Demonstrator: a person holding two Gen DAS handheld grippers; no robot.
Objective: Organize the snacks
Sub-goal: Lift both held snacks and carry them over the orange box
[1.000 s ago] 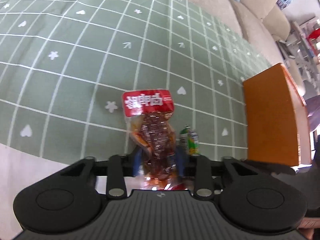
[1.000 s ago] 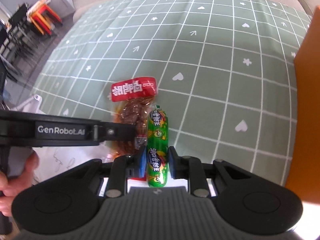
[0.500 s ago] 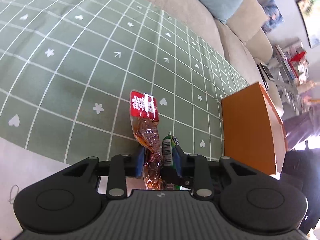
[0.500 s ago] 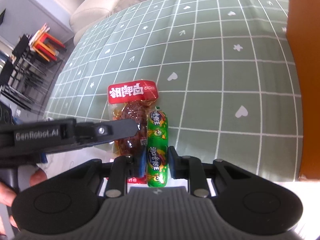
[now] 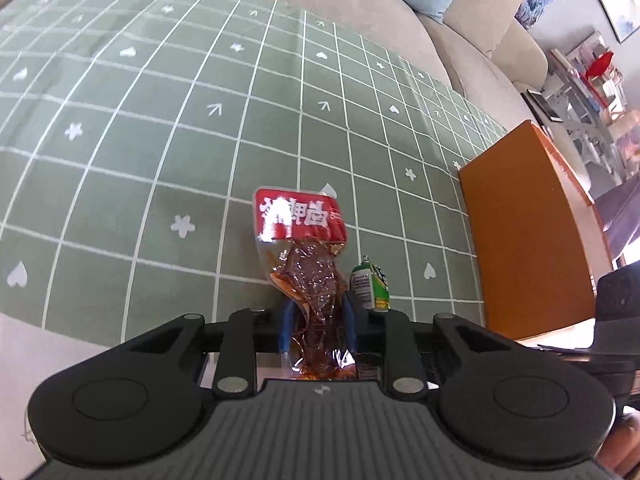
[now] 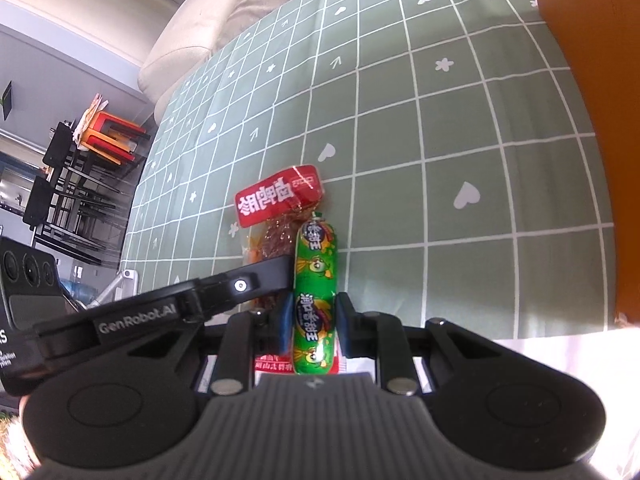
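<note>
A clear packet of brown meat snack with a red label (image 5: pixel 300 220) lies on the green checked cloth (image 5: pixel 160 120). My left gripper (image 5: pixel 316 314) has its blue pads on either side of the packet's lower part. Its jaws are closing and the foil is crumpled between them. Just to the right stands a green sausage stick (image 6: pixel 316 264), with my right gripper (image 6: pixel 314 314) shut on it. In the right wrist view, one left fingertip (image 6: pixel 264 276) crosses in front of the packet (image 6: pixel 278 196). The sausage's tip (image 5: pixel 370 286) shows beside the left gripper.
An orange box (image 5: pixel 528 232) stands on the cloth to the right, close to both grippers. A beige sofa (image 5: pixel 460 40) runs behind the cloth. A white surface (image 5: pixel 60 356) lies under the grippers at the near edge. A black rack (image 6: pixel 80 160) stands far left.
The left jaws have narrowed onto the meat packet, which is now squeezed and crumpled. The right gripper has rolled and shifted a little, keeping the green sausage.
</note>
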